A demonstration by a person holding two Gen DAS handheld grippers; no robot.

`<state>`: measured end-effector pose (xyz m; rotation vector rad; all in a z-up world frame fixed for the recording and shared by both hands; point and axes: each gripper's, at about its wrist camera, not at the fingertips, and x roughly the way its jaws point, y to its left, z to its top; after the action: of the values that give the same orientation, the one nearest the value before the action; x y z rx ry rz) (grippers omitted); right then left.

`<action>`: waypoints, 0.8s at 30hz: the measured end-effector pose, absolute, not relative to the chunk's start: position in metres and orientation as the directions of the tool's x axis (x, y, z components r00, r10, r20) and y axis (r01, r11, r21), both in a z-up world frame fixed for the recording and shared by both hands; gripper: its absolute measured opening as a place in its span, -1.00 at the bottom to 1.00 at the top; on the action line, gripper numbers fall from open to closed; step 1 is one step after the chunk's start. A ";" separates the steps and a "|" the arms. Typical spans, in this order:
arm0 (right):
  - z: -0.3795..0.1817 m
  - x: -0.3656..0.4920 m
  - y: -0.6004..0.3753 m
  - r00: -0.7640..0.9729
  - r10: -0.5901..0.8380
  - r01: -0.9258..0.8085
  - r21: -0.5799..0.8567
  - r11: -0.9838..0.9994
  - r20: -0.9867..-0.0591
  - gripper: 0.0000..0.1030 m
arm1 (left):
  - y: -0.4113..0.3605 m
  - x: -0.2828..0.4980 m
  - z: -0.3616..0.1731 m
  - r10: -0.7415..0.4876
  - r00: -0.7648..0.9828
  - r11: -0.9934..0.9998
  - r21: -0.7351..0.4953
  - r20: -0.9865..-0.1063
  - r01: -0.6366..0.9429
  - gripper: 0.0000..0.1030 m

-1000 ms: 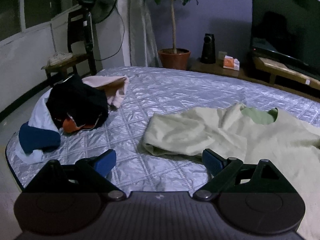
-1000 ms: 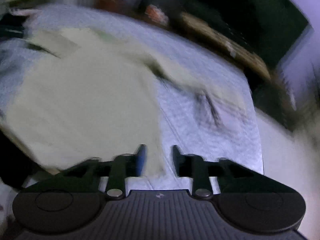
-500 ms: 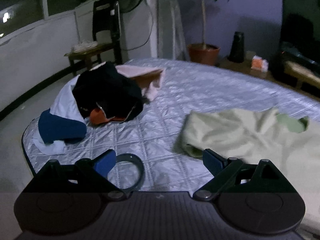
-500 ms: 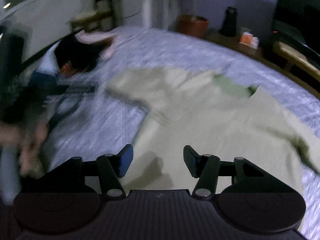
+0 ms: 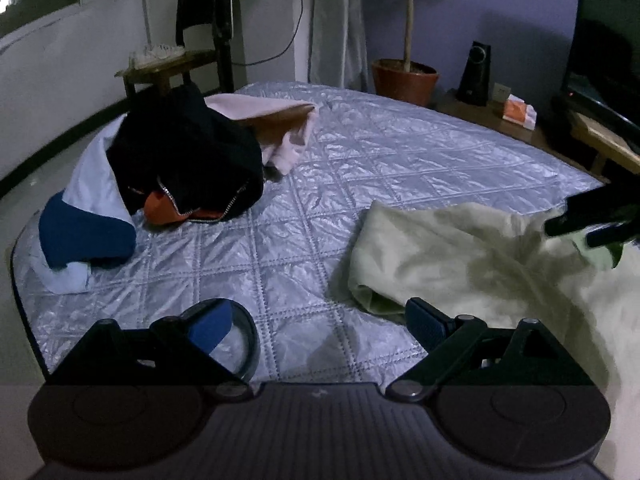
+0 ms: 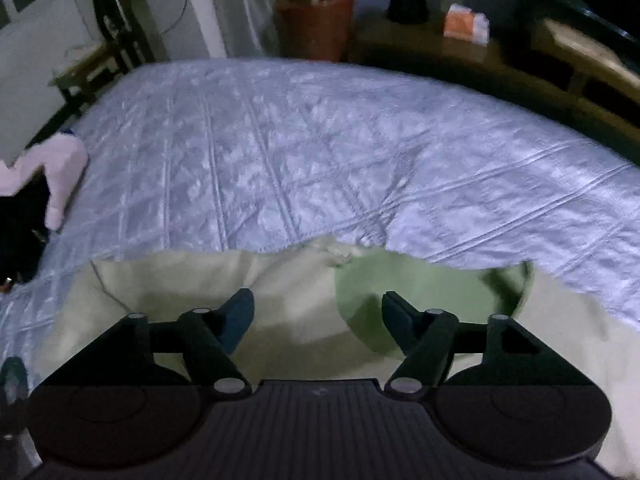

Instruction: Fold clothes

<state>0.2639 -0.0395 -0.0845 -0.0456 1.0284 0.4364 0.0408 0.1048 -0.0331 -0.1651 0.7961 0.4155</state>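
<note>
Currently: pale yellow-green shirt (image 5: 460,256), soft and rumpled, lies on the silver quilted cover (image 5: 360,168), crinkly foil look with stitched squares. Left gripper (image 5: 318,326) wide open, empty, over bare quilt; shirt's folded sleeve end at its 2 o'clock, just beside the right finger. Right gripper (image 6: 318,318) jaws opening, nothing pinched, hanging over the shirt's green-lined neck at 1 o'clock. Dark clothes pile (image 5: 168,168) at 10 o'clock, well apart.

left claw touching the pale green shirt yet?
Cannot tell. In the left wrist view the left claw stands open, its right finger overlapping the pale green shirt edge, but no view plainly shows contact or a gap.
</note>
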 end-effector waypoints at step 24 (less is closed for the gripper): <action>-0.028 0.035 -0.066 0.602 0.397 -0.642 -0.124 0.757 -0.693 0.01 | 0.106 0.040 -0.032 0.326 0.635 0.906 0.040 -0.700 -0.421 0.79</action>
<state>0.0349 -0.0660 -0.0278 -0.3825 0.6955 0.6187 0.0396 0.1063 -0.0315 -0.1317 0.7725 0.4280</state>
